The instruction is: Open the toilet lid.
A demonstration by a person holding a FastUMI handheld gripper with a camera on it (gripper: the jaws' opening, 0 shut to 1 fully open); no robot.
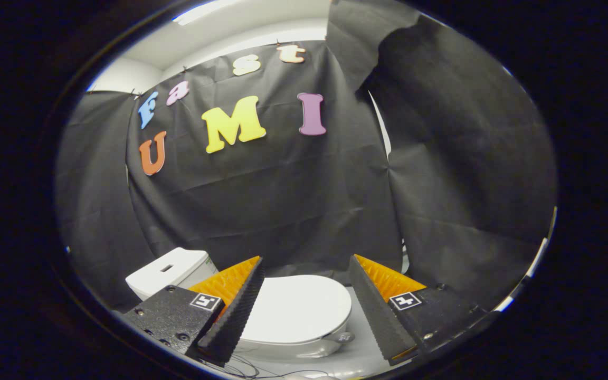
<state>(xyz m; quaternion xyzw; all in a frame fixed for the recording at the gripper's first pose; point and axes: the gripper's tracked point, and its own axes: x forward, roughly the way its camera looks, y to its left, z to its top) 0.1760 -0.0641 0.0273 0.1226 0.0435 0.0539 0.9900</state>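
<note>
The spread orange-and-black gripper [306, 266] has a left finger [238, 301] that hides the white oval toilet lid's [296, 309] nine-o'clock edge and part of the white boxy cistern [169, 272] at ten o'clock.

The toilet lid [298, 306] looks like smooth, hard white plastic with a soft sheen, lying flat and closed on a glossy white bowl [283, 349]. The tank [169, 272] behind it has the same smooth white finish. The gripper [306, 264] holds its fingers [235, 311] wide apart over the lid, touching nothing; they are matt black, finely ribbed on the inner faces, with textured orange plastic on the outer sides. The booth wall [293, 200] is matt black cloth, creased and wrinkled.
</note>
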